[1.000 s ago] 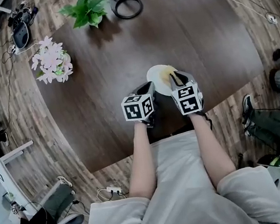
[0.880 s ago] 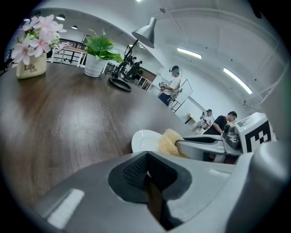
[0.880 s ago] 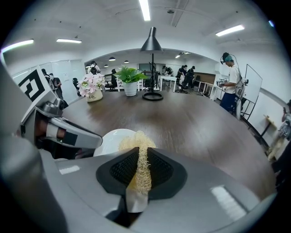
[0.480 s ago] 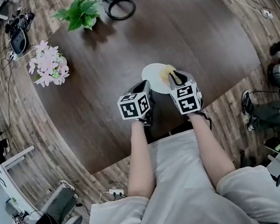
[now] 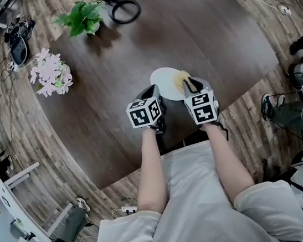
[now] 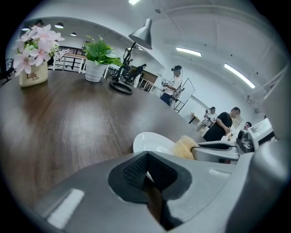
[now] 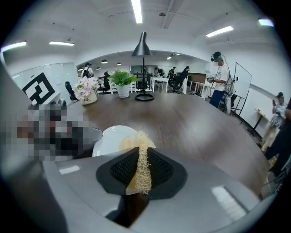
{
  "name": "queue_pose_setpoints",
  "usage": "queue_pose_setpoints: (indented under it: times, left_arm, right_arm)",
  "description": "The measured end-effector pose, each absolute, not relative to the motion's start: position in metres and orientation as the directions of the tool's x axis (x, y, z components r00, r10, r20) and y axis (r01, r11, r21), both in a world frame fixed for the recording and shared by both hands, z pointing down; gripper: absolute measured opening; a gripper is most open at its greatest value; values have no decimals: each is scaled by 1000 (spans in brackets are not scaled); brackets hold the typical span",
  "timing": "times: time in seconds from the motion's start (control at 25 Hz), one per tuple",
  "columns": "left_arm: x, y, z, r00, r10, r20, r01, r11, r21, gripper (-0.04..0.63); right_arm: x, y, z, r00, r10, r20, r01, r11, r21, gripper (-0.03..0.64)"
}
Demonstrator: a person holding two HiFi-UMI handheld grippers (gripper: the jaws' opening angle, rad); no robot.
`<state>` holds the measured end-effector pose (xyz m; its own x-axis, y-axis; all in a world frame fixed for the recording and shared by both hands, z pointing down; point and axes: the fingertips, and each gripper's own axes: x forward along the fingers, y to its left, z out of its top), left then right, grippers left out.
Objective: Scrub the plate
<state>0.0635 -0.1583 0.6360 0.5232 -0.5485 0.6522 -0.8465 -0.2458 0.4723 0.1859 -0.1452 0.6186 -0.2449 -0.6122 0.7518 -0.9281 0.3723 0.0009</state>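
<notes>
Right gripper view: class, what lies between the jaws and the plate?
In that view, a yellow scrubber, pinched in the right gripper, reaches over the plate.

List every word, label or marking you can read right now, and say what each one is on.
"Life", twice, one above the other: on the cream pot of pink flowers.
Black-and-white square patterns, no letters: on the cubes of the left gripper and right gripper.
No print visible on the white round plate or the yellow fibrous scrubber.
Nothing else is legible.
</notes>
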Motion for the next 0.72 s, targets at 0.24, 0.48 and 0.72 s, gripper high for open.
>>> queue_pose_setpoints:
  times: [0.24,0.48,0.72]
  left_arm:
    - [62,-159,637,528,-547,649,-844,-250,475,0]
    - [57,-149,626,499,-561,660,-865,-277,418,2]
    - [53,-127,602,490,-606,626,-868,-278,411,1]
  right_arm:
    - [203,-135,620,-203,-633,747,-946,323,17,80]
    - [229,-121,613,-160,-654,739,-969,247,9,78]
    - [225,-113,603,-172,-679,714,-973,228,-18,78]
